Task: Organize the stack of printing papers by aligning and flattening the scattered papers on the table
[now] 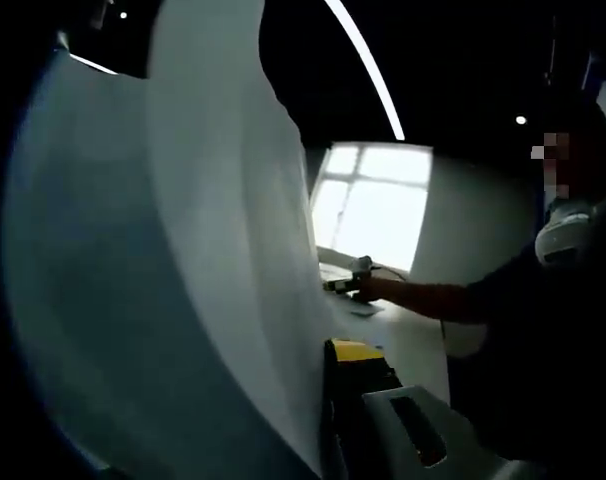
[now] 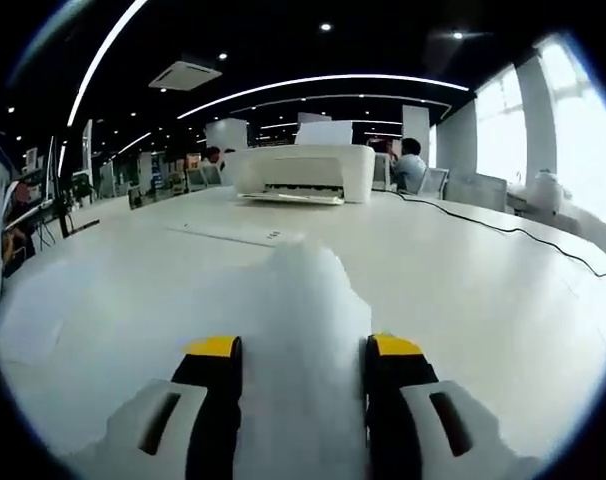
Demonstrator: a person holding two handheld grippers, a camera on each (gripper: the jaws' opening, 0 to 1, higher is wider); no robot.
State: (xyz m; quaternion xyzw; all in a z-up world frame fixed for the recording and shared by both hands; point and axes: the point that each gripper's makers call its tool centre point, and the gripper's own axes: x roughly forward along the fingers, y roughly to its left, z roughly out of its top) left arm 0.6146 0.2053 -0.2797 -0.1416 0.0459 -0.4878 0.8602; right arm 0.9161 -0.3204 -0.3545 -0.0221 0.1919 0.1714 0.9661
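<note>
A thick sheaf of white printing paper (image 1: pixel 183 260) stands on edge across the left gripper view, curving upward. My left gripper (image 1: pixel 308 365) is shut on it: the yellow-tipped right finger (image 1: pixel 355 352) presses against the sheets, and the other finger is hidden behind them. In the right gripper view a white ridge of paper (image 2: pixel 303 330) runs between the two yellow-tipped fingers of my right gripper (image 2: pixel 303 348), which is shut on it low over the white table (image 2: pixel 463 290). The right gripper (image 1: pixel 355 282) also shows past the paper's edge, held by a hand.
A white printer (image 2: pixel 303 172) sits at the far side of the table, with a flat sheet (image 2: pixel 238 234) in front of it. A black cable (image 2: pixel 523 235) trails across the right. A person (image 1: pixel 543 300) stands at the right. Other people sit far behind.
</note>
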